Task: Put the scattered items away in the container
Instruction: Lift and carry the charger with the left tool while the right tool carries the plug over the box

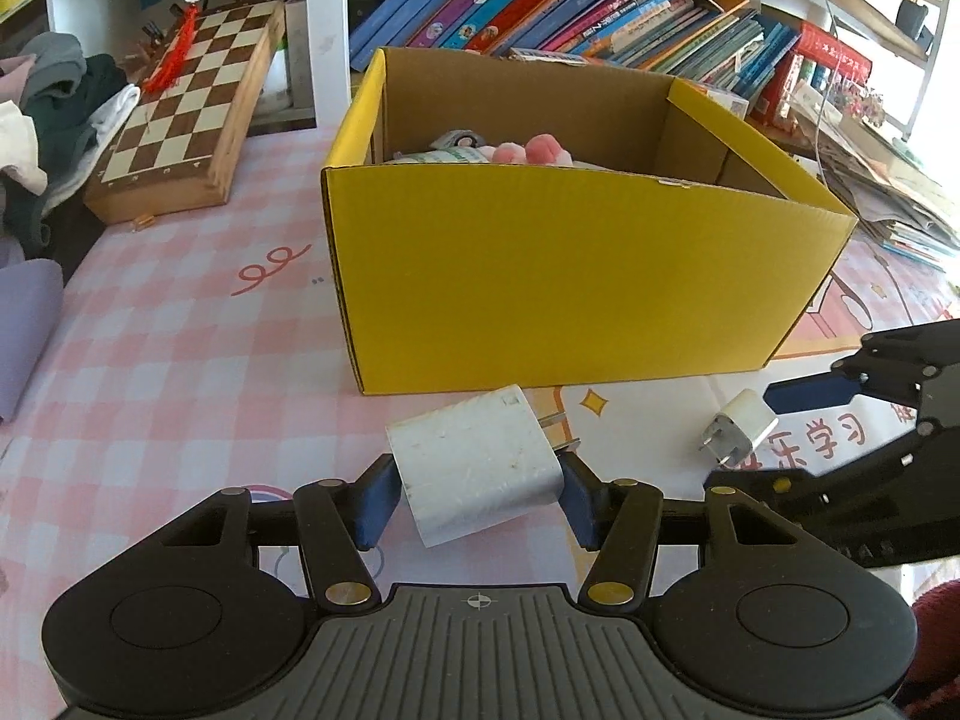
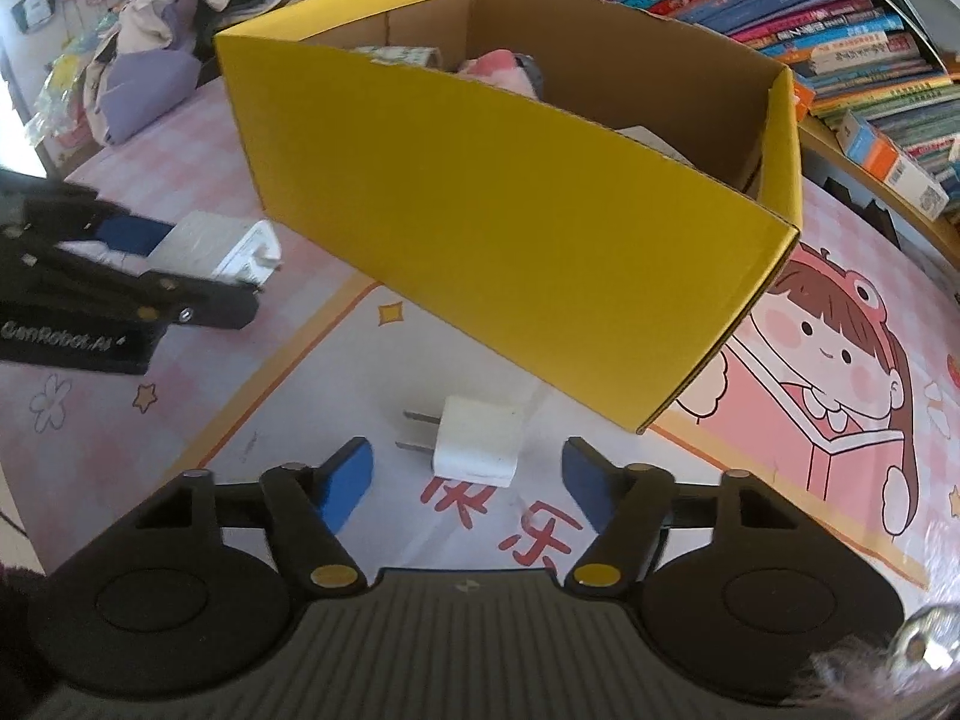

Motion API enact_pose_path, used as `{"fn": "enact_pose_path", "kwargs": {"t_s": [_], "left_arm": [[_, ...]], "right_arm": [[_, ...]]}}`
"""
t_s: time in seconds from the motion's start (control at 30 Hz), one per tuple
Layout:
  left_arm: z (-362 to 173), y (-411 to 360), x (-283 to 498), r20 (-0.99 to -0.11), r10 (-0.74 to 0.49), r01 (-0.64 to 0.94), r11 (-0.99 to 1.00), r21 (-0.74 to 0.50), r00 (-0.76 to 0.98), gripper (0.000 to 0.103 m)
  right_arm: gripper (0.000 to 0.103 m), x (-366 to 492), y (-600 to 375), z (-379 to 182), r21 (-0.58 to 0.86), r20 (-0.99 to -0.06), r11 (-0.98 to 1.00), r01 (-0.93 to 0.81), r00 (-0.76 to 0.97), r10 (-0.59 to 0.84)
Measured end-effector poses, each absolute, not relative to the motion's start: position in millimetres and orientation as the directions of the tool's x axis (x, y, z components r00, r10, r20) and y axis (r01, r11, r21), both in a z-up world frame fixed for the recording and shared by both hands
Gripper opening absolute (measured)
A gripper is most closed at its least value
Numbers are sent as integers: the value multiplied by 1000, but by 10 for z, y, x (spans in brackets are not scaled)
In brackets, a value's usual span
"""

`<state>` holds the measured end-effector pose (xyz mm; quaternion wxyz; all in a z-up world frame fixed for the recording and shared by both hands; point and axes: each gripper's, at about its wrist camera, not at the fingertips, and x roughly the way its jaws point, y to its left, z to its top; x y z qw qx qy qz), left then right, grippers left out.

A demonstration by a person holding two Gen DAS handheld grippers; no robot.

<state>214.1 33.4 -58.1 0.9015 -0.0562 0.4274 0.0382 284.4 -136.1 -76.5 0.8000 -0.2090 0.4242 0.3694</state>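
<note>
A yellow cardboard box (image 1: 576,276) stands on the pink checked table cover, with a pink plush toy (image 1: 528,151) and other items inside. My left gripper (image 1: 480,495) is shut on a large white charger (image 1: 480,468) in front of the box; it also shows in the right wrist view (image 2: 204,246). A small white plug adapter (image 2: 477,441) lies on the cover, between the fingers of my open right gripper (image 2: 468,483), not touched. The adapter also shows in the left wrist view (image 1: 741,423), beside the right gripper's blue fingertip (image 1: 810,393).
A wooden chessboard (image 1: 186,120) lies at the back left beside a pile of clothes (image 1: 48,108). Leaning books (image 1: 570,6) fill the shelf behind the box. A stack of papers (image 1: 888,192) sits at the right. A purple cushion (image 2: 144,90) lies far left.
</note>
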Motion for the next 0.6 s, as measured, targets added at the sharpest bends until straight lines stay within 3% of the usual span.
{"fn": "enact_pose_path", "kwargs": {"t_s": [0.17,0.23,0.6], "left_arm": [[-555,294,2125,-774,3,-87,994,-68,633,56],[-538,285,2114,-773,-7,-77,994,-72,635,56],[-283,257,2006,-732,-77,-13,993,-117,677,56]], "right_arm": [[51,2901,-1375,-809,16,-842,651,-759,341,418],[42,2891,-1376,-802,17,-839,647,-763,341,424],[41,2796,-1565,-525,42,-814,651,-758,351,462]]}}
